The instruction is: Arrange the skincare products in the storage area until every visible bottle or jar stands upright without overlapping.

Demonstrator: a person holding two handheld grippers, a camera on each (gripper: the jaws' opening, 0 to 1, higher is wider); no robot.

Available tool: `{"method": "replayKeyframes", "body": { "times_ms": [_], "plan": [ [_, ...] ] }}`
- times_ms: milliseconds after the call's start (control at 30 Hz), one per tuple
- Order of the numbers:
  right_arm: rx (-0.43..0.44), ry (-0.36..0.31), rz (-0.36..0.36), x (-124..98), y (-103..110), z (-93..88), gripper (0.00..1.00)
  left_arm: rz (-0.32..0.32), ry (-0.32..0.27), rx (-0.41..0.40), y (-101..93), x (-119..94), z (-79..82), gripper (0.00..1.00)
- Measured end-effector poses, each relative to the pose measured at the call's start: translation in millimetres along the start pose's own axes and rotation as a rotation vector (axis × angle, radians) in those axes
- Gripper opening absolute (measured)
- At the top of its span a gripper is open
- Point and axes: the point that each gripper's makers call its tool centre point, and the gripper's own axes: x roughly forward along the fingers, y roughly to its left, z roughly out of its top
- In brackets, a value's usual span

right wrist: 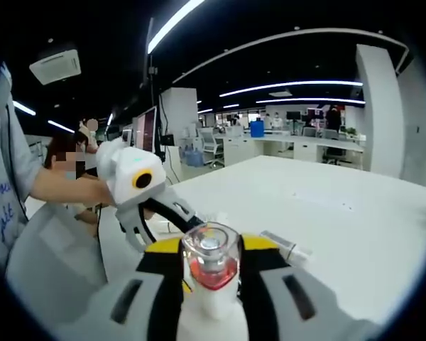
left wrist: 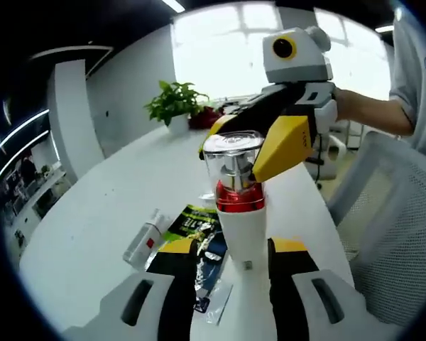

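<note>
While the left hand-held gripper [left wrist: 245, 264] pinches the white pump bottle [left wrist: 240, 206] low on its body above the worktop [left wrist: 92, 227], the right hand-held gripper [left wrist: 270, 145] pinches its clear cap; keep it plumb. Its long axis stands vertical, cap upward. A small tube [left wrist: 143, 238] lies flat nearby, left.

Pump bottle [left wrist: 240, 213] upright between left gripper [left wrist: 231, 266] jaws; tube [left wrist: 143, 238] and sachet [left wrist: 197, 226] on bench [left wrist: 92, 227] behind; plant [left wrist: 174, 103] far end.
</note>
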Motion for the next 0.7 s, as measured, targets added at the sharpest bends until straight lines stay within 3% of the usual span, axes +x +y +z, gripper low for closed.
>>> {"method": "replayKeyframes", "body": {
  "times_ms": [267, 367, 533, 700],
  "plan": [
    [0.003, 0.002, 0.022, 0.5, 3.3, 1.0, 0.30, 0.028, 0.010, -0.031, -2.0, -15.8, 2.7, 0.41],
    [0.012, 0.008, 0.027, 0.6, 4.5, 1.0, 0.30, 0.071, 0.042, 0.000, 1.9, -21.3, -1.5, 0.43],
    [0.015, 0.020, 0.026, 0.1, 6.2, 2.6, 0.32, 0.090, 0.045, -0.055, 2.2, -30.7, -5.6, 0.46],
    [0.027, 0.031, 0.007, -3.4, 1.2, 3.2, 0.38, 0.158, 0.039, -0.101, 10.3, -42.6, -5.7, 0.46]
  ]
}}
